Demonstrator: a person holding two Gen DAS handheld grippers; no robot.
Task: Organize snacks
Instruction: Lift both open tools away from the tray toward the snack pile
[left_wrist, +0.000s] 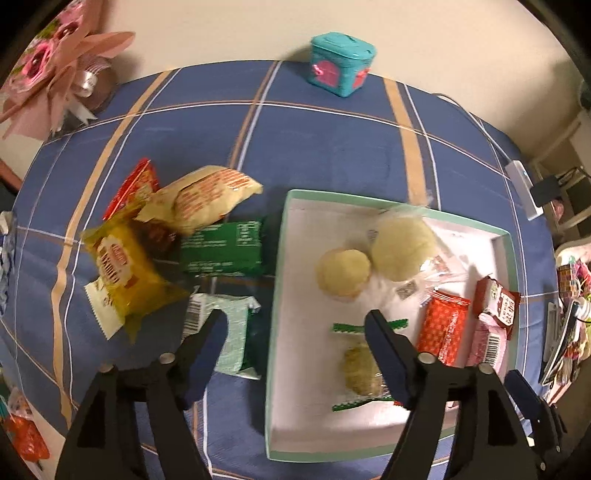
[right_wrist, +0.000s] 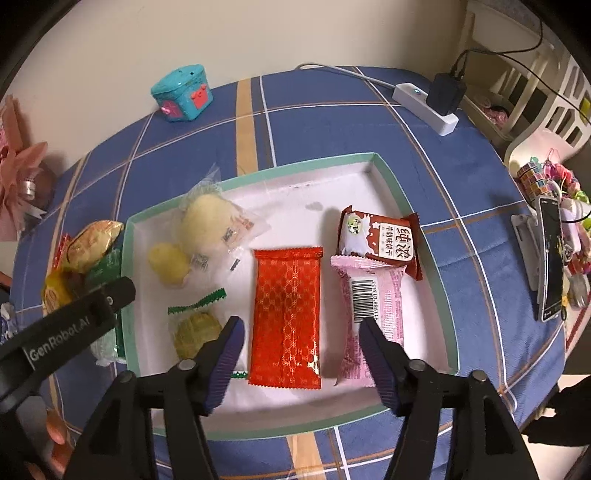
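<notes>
A white tray with a mint rim (right_wrist: 417, 206) sits on the blue plaid table (right_wrist: 314, 118). Inside it, the right claw (right_wrist: 301, 341) hangs spread over a red foil packet (right_wrist: 286, 314), pinching nothing; a pink barcoded packet (right_wrist: 369, 295) lies just right of the red one, half hidden by a claw finger. The left claw (left_wrist: 295, 339) is spread too, straddling the tray's left wall above a green-edged biscuit wrapper (left_wrist: 360, 365) (its lower end is covered by a finger). Left of the tray lies a heap of snacks: a yellow packet (left_wrist: 118, 269), a dark green one (left_wrist: 225, 247); their print is too blurred to read.
</notes>
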